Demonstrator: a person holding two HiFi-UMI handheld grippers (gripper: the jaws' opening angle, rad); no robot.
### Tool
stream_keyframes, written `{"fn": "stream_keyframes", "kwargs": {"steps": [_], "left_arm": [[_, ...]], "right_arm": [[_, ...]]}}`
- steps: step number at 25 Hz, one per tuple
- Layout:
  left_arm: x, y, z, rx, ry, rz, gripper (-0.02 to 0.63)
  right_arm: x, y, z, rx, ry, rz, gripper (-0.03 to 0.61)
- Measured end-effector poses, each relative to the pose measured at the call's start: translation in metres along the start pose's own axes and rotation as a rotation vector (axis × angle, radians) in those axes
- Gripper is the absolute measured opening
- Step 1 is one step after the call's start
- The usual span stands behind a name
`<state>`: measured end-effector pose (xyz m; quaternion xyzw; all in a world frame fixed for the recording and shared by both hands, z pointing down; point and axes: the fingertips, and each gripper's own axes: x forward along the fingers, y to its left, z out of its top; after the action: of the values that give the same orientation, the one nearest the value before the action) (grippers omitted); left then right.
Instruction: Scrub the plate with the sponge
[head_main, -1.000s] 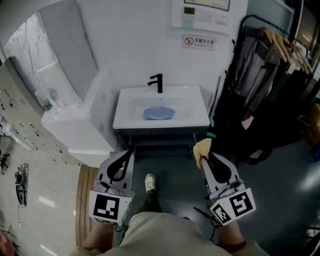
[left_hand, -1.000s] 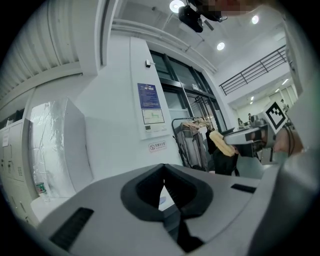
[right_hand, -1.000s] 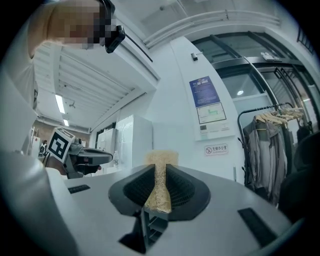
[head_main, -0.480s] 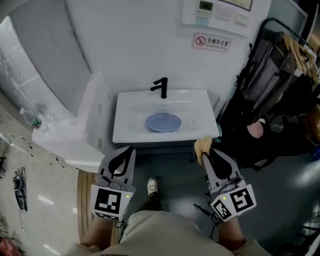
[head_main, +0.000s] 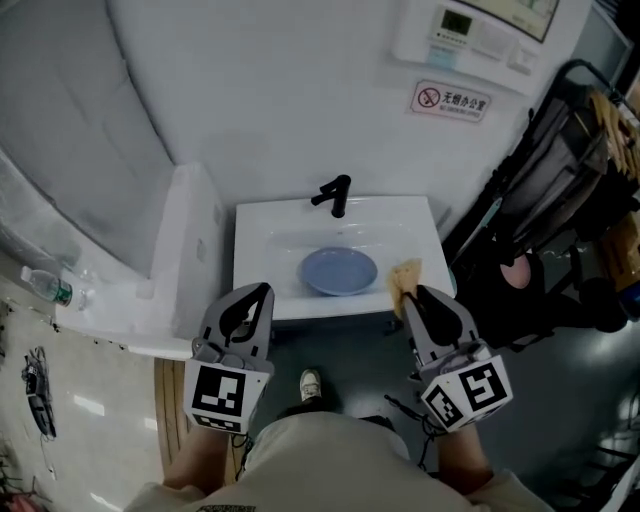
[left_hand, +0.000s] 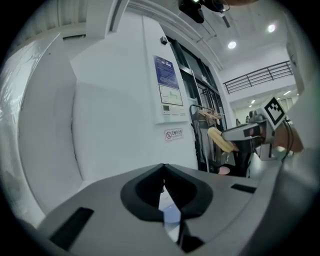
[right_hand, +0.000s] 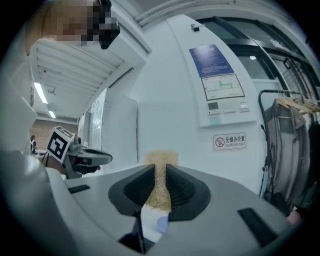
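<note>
A blue plate (head_main: 338, 271) lies in the basin of the white sink (head_main: 252, 268) below a black tap (head_main: 336, 195). My right gripper (head_main: 409, 297) is shut on a yellow sponge (head_main: 405, 278), held over the sink's right front corner, just right of the plate. The sponge (right_hand: 160, 177) stands pinched between the jaws in the right gripper view. My left gripper (head_main: 252, 304) is shut with nothing in it, at the sink's left front edge. In the left gripper view a sliver of the plate (left_hand: 172, 216) shows between the jaws.
A white box-shaped unit (head_main: 180, 250) stands left of the sink, with a plastic bottle (head_main: 45, 290) further left. A black rack with hung clothes (head_main: 590, 190) fills the right side. A wall panel (head_main: 490, 30) and a no-smoking sign (head_main: 451, 100) hang above. The person's shoe (head_main: 313, 384) shows below the sink.
The view has closed in on the sink. Both grippers now reach the sink's front edge, and the sponge has come from in front of the sink to over its right front corner.
</note>
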<state>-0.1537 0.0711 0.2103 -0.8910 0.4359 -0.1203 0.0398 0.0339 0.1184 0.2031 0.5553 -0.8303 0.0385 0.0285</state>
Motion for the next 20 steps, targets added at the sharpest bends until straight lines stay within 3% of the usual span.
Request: {"fn": "stream_keyframes", "kwargs": {"steps": [9,14,20], "left_arm": [[0.041,0.032,-0.009,-0.025,0.019,-0.049,0.006],[0.061,0.036,-0.014,-0.031,0.056,-0.036,0.006],[0.082,0.038,-0.020,-0.046,0.102,0.028,0.006]], "right_arm": [[0.060,-0.023,0.005,-0.008,0.019,-0.018,0.075],[0.074,-0.045,-0.004,0.017,0.042,-0.020,0.075],[0.091,-0.070,-0.015,0.034,0.070,0.040,0.075]]}}
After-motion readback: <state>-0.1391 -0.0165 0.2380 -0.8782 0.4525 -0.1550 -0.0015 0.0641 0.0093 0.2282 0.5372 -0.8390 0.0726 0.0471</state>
